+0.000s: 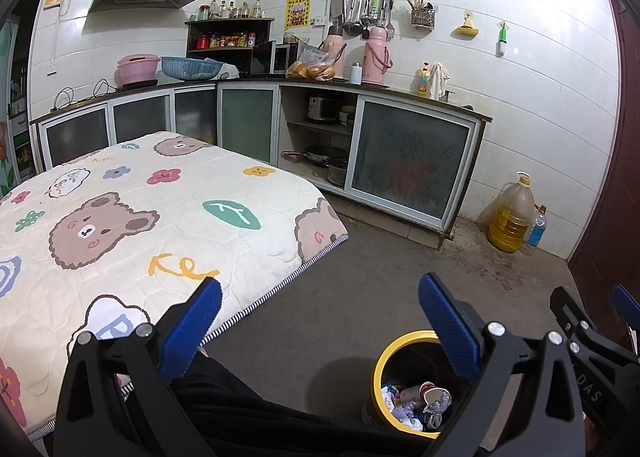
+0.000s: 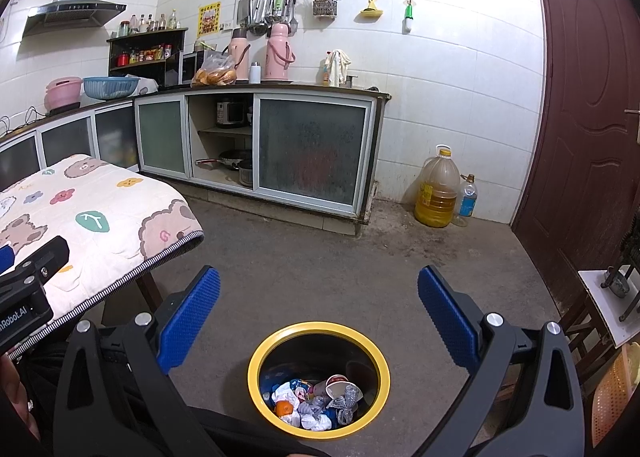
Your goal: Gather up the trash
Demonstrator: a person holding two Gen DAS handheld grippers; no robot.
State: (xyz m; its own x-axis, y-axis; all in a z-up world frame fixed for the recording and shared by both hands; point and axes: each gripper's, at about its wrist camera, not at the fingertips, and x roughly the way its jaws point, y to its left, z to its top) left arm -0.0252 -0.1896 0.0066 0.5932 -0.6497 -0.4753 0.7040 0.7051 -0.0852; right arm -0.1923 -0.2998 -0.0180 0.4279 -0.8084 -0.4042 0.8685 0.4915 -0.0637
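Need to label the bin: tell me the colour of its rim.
Yellow rim on a dark trash bin; clearest in the right wrist view.

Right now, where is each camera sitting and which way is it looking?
Left wrist: sits on the left claw, looking across the table toward the counter; both its open fingers show, with the right claw at the right edge.
Right wrist: sits on the right claw, looking down over the bin and across the floor to the door; its open fingers show, with the left claw at the left edge.
Shared: table, counter, bin and oil jug.
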